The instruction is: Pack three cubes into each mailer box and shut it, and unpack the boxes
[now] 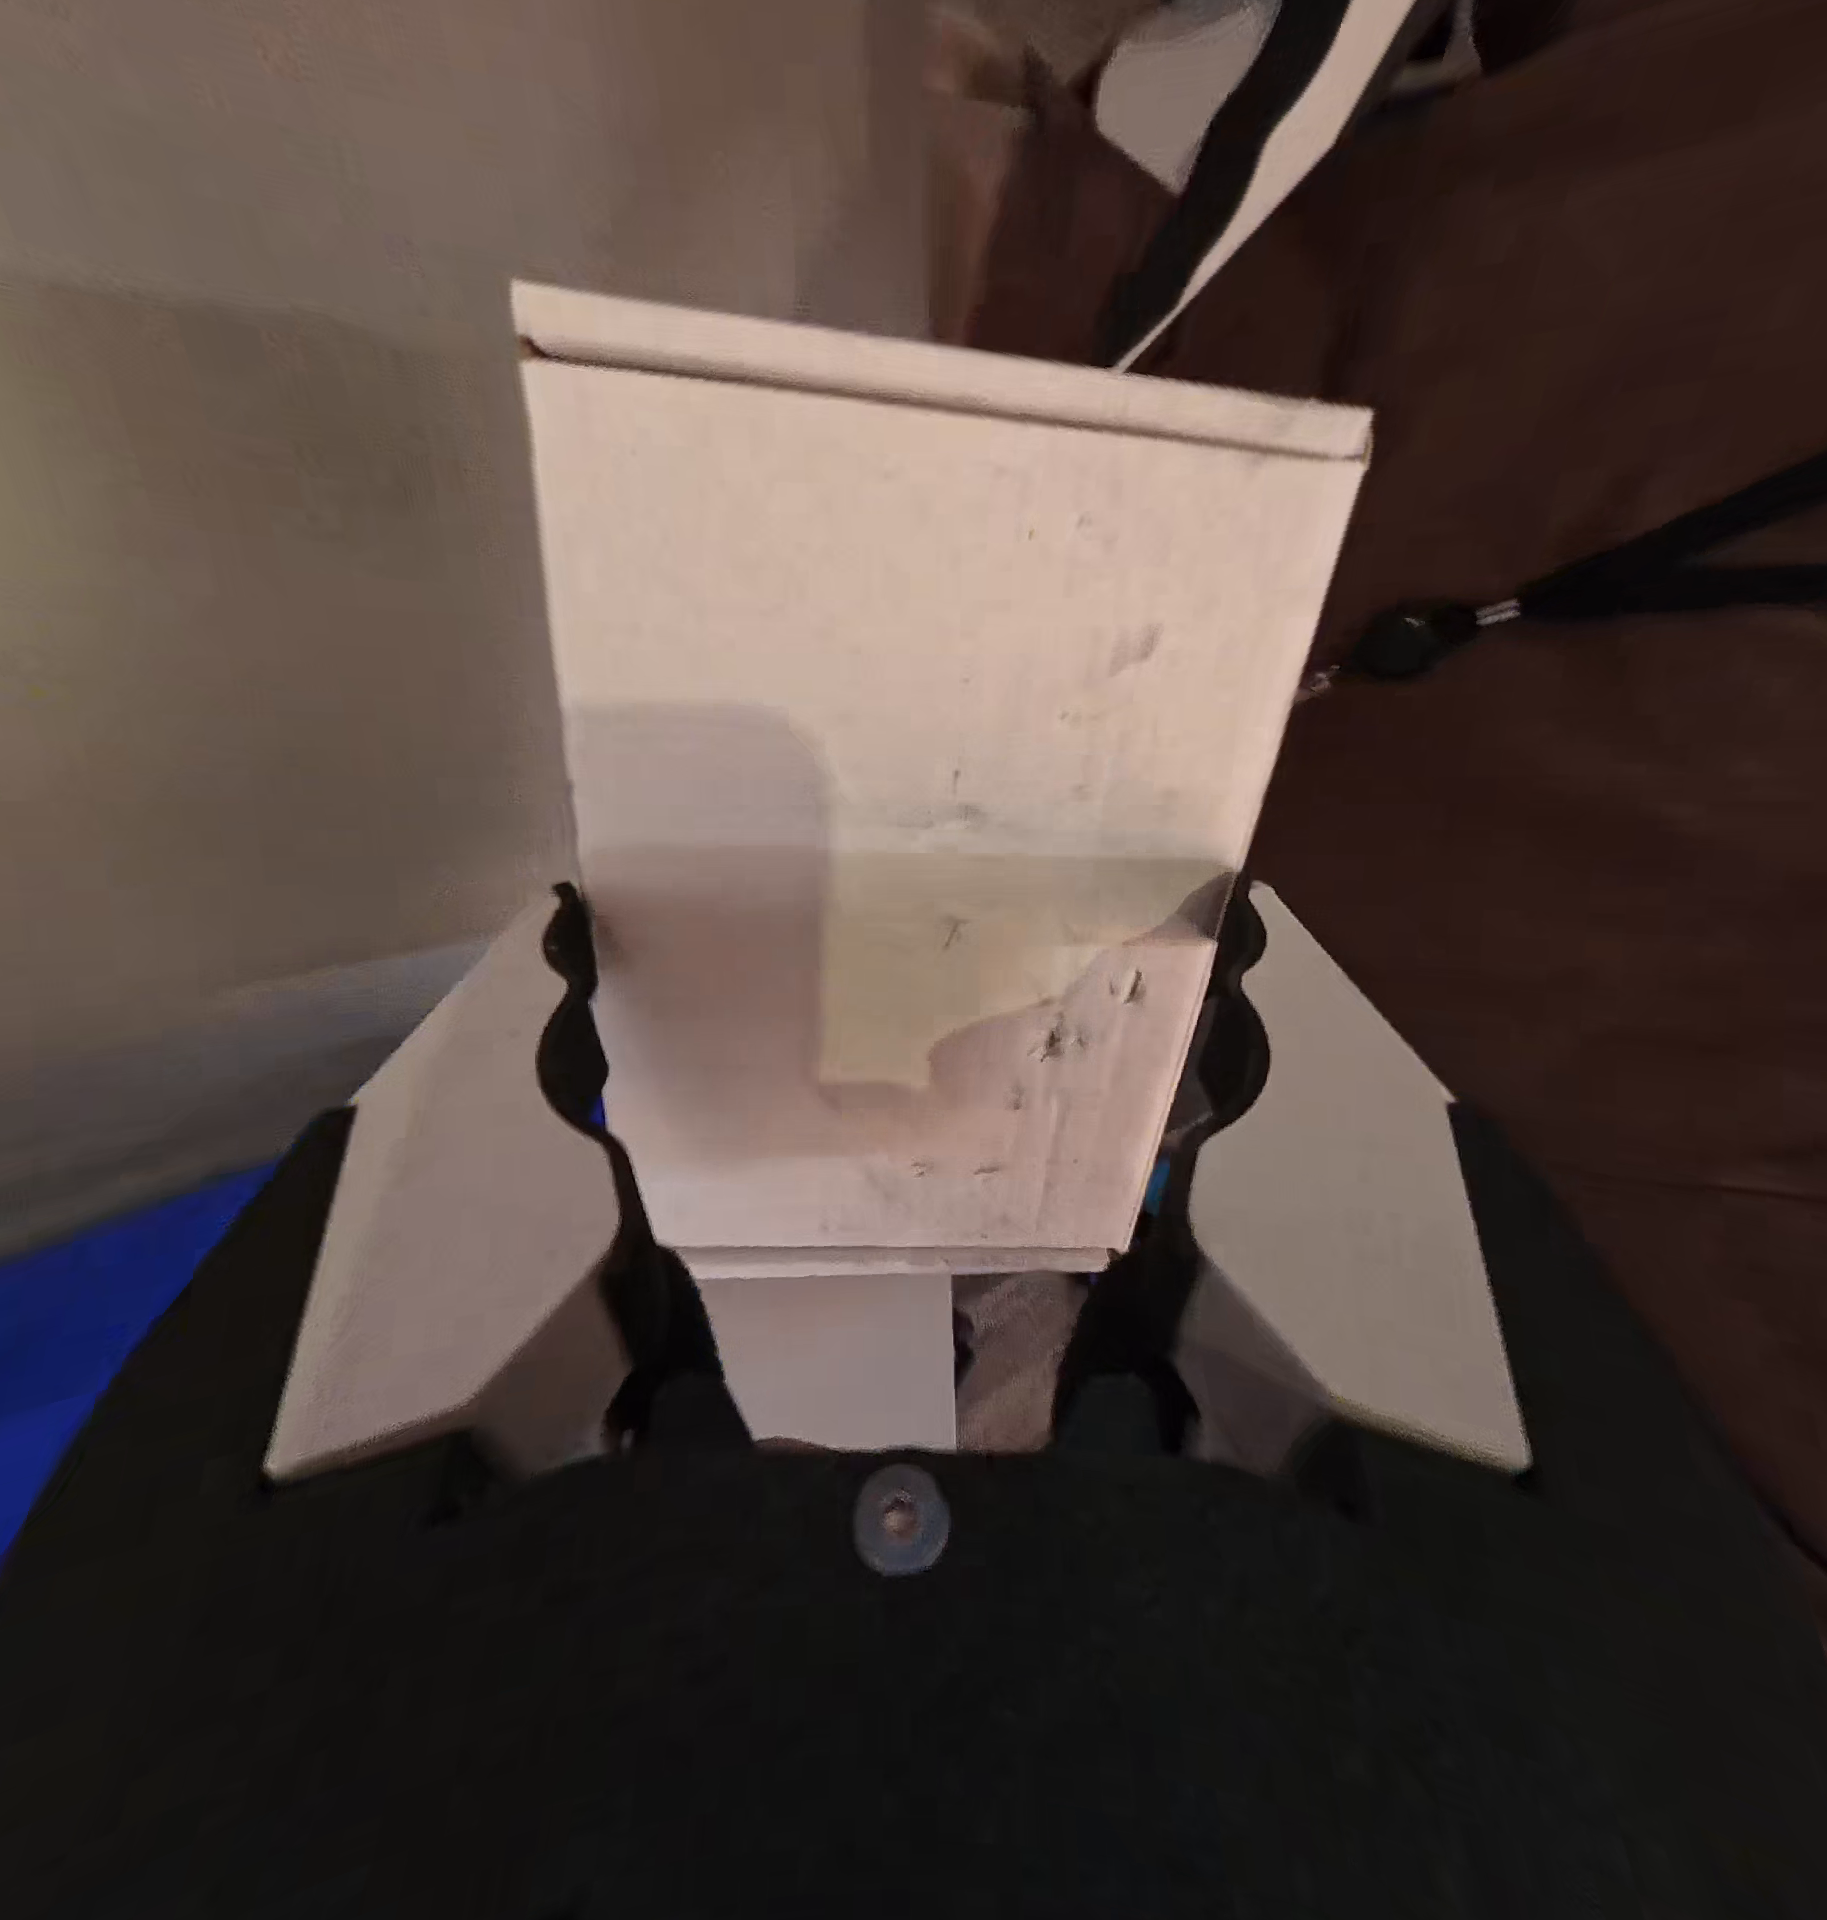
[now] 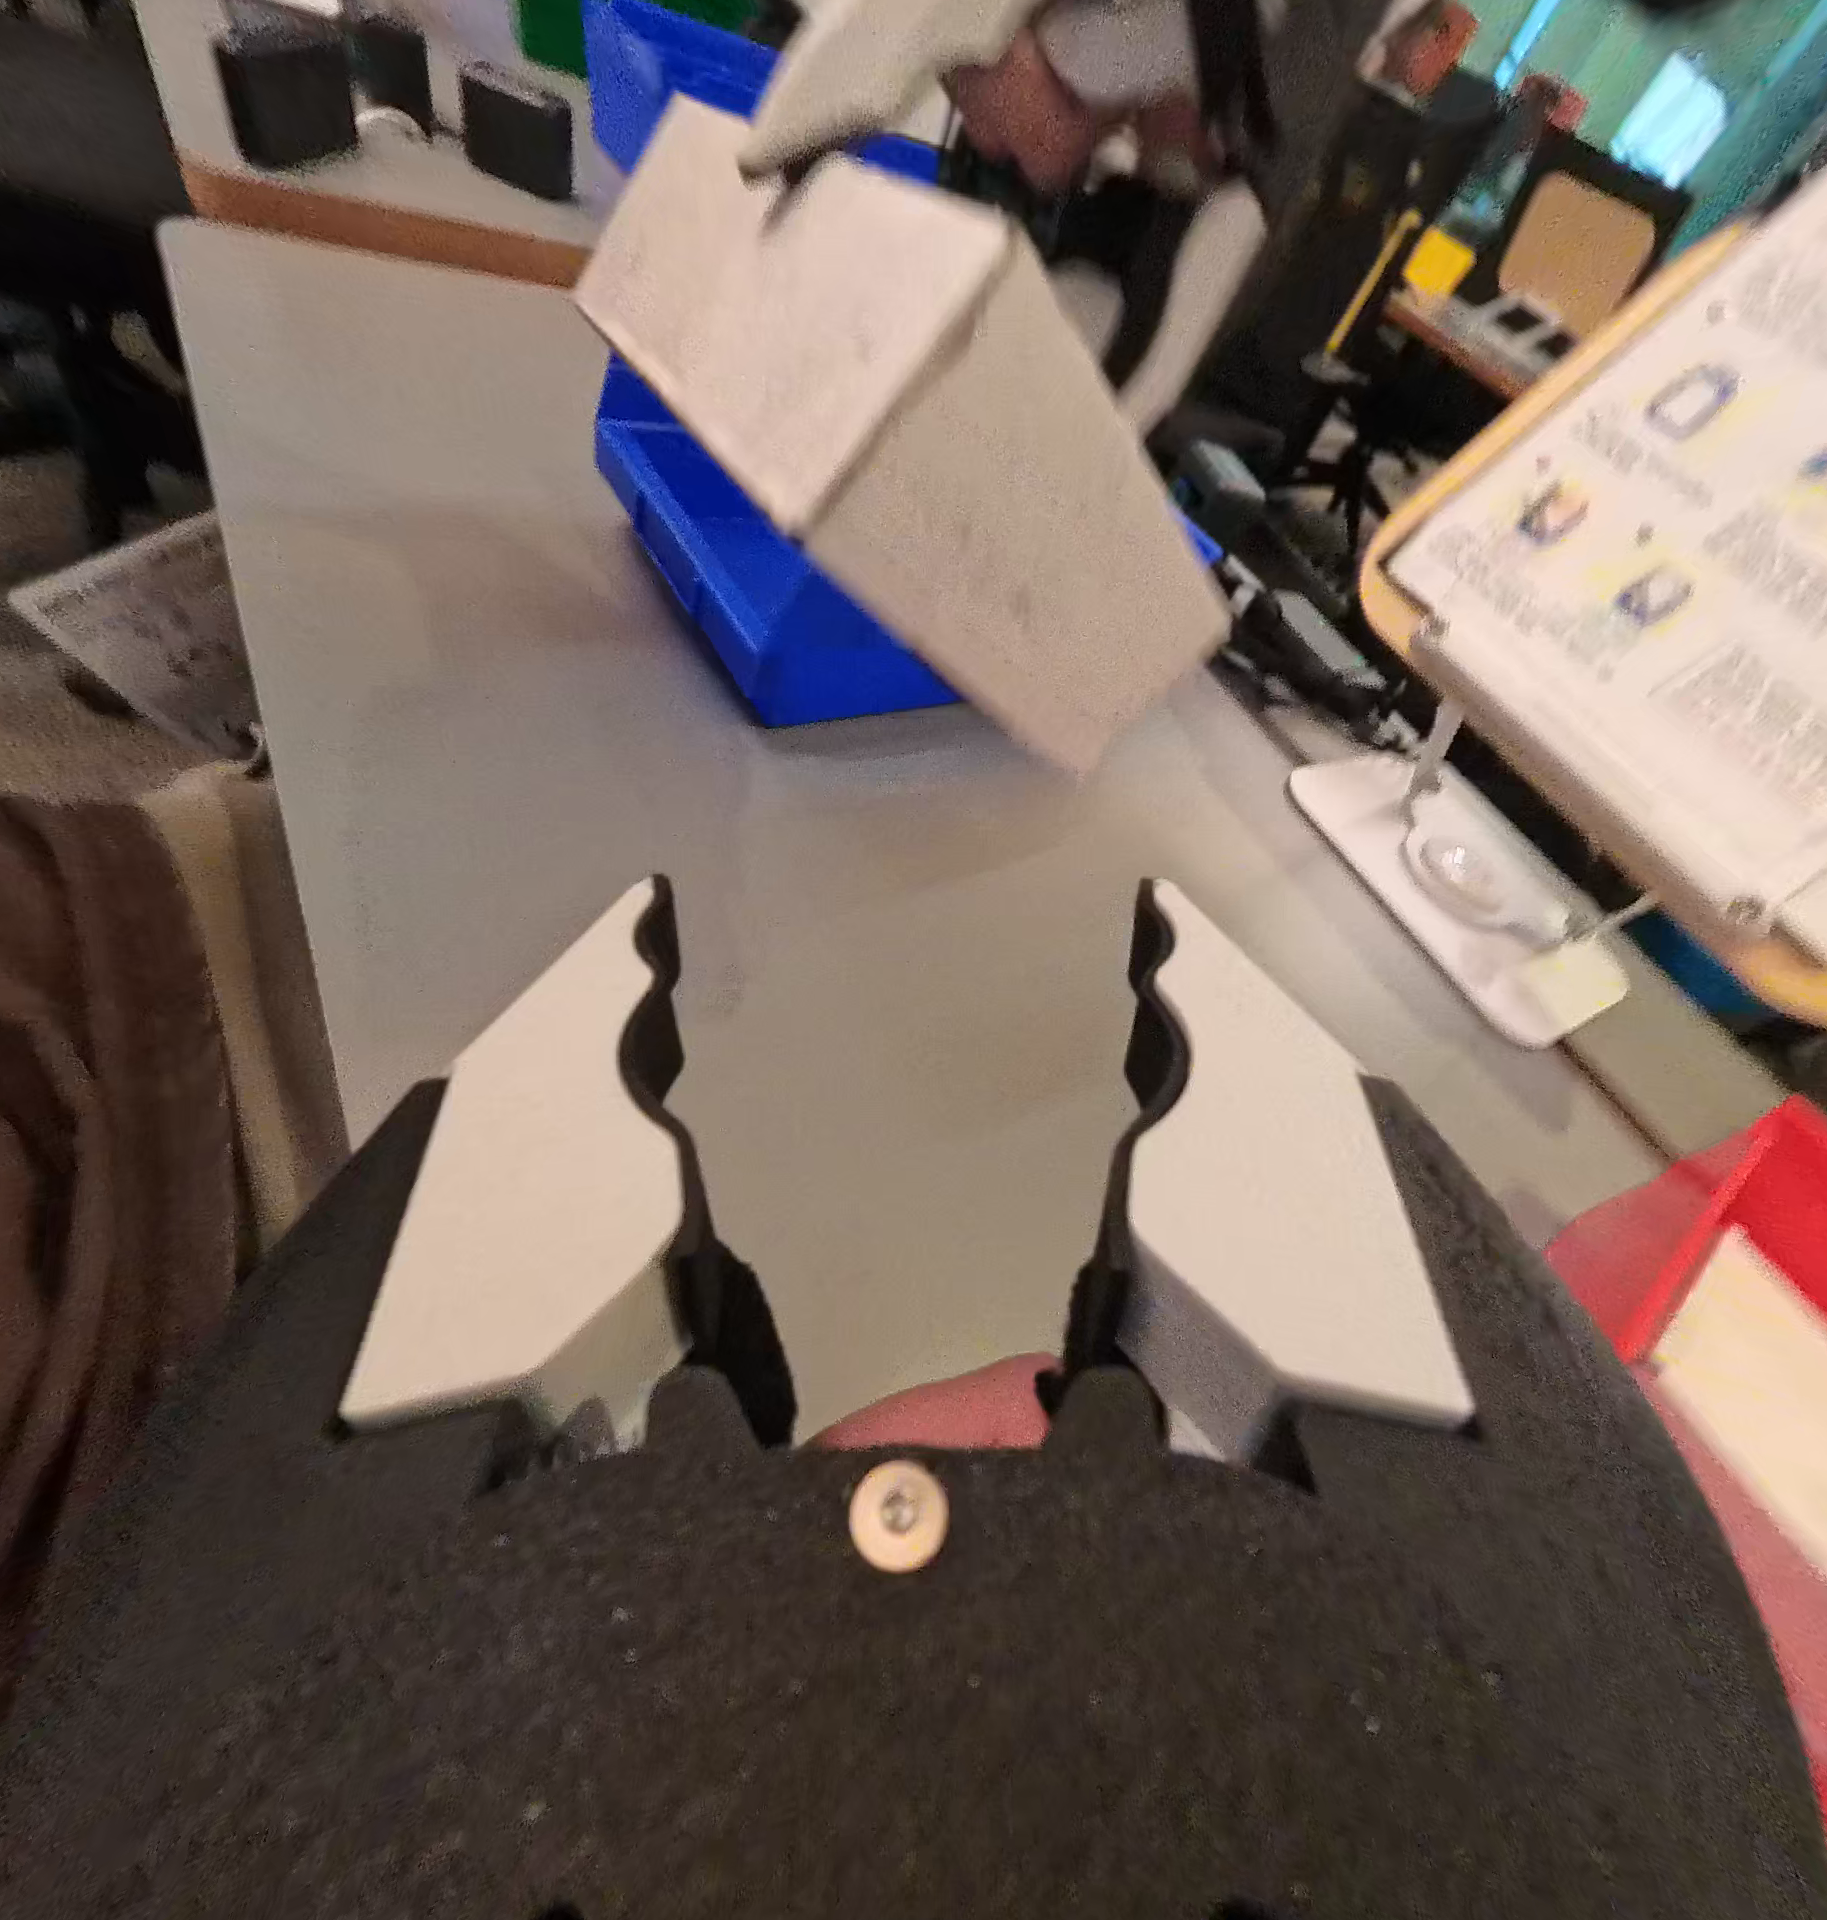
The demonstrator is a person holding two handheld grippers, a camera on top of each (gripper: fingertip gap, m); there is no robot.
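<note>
Left tongs [image 1: 904,997] grip mailer box [image 1: 919,727] above blue bin [image 2: 774,592].

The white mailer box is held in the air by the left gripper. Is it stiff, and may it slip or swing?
The white mailer box looks like stiff cardboard, flat-walled between the left hand-held gripper fingers. It hangs tilted above the table, so it may pivot. Its smooth faces could slip.

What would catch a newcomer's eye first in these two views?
The white box, shut and clamped between the left gripper's fingers, fills the left wrist view. In the right wrist view the same box hangs tilted in the air above the grey table, in front of a blue bin. The right gripper is open and empty below it.
</note>
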